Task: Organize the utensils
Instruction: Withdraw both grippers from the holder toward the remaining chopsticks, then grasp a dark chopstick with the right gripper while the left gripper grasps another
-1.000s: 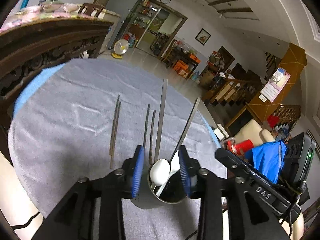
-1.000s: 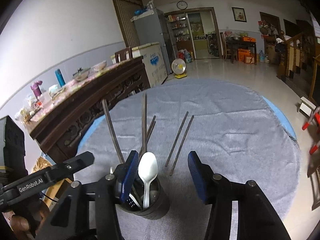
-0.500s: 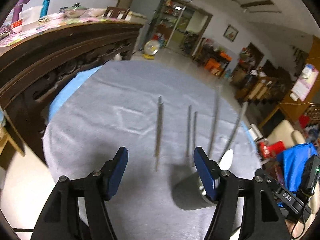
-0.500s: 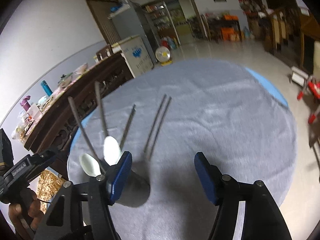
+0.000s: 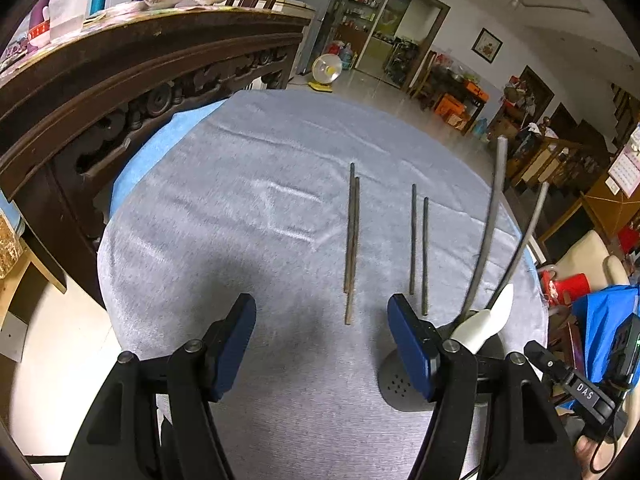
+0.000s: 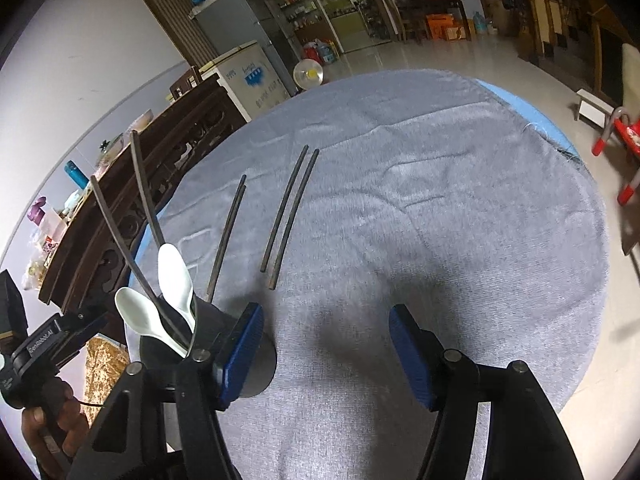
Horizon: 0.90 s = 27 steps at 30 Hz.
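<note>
Two pairs of dark chopsticks lie flat on the grey cloth (image 5: 224,240) covering the round counter (image 5: 160,140), both ahead of the left claw (image 5: 322,344). That claw is spread wide with nothing between its blue pads (image 5: 412,354). The nearer pair (image 5: 351,240) runs straight out from the gap between the pads, its two sticks touching along most of their length. The second pair (image 5: 419,248) lies just beyond the right pad, its sticks side by side with a thin gap.

Holder (image 5: 400,380): dark, round, with small holes in its side, standing just outside the left claw's right pad, partly hidden behind it. In it stand white spoons (image 5: 486,326) and two long dark utensils (image 5: 490,232) leaning outward.

Right claw (image 6: 326,354) likewise spread wide and empty. From its camera the holder (image 6: 260,360) sits against the outer side of its left pad (image 6: 240,354). Two white spoons (image 6: 172,276) and the two long dark utensils (image 6: 146,200) stick up from it. Both chopstick pairs lie ahead and slightly left of this claw: one pair (image 6: 289,212) nearer its centre line, the other (image 6: 227,236) further left, its near end close to the holder.

Carved dark wooden sideboard (image 5: 120,80) stands beyond the counter, to the left of the left claw.
</note>
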Motion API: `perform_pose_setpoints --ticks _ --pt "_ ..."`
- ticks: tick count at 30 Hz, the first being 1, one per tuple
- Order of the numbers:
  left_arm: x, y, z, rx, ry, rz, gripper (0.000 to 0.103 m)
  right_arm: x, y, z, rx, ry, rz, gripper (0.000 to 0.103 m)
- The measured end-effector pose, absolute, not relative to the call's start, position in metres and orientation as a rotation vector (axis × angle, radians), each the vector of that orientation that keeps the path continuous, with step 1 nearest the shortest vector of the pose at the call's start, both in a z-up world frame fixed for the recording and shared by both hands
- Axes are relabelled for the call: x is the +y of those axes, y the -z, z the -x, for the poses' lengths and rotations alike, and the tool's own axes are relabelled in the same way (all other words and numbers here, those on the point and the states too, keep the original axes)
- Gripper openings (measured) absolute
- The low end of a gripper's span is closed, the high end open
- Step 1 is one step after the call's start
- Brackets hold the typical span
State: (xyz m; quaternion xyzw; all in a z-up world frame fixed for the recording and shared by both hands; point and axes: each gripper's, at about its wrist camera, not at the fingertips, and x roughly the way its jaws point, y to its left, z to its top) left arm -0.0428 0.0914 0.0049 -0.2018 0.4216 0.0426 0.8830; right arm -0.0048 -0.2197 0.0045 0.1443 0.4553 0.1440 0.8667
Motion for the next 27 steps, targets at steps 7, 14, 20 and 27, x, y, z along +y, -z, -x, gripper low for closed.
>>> perform_pose_setpoints --ticks 7,14,20,27 --pt "0.106 0.025 0.029 0.977 -0.131 0.417 0.069 -0.227 0.014 -0.028 1.064 -0.321 -0.326 0.069" --pt "0.115 0.049 0.012 1.059 -0.149 0.4 0.069 -0.225 0.033 -0.093 1.208 -0.368 -0.359 0.068" --pt "0.121 0.059 -0.005 1.103 -0.151 0.376 0.069 -0.193 0.038 -0.162 1.317 -0.395 -0.319 0.059" --pt "0.124 0.061 -0.023 1.135 -0.137 0.339 0.069 -0.149 0.05 -0.23 1.413 -0.368 -0.263 0.047"
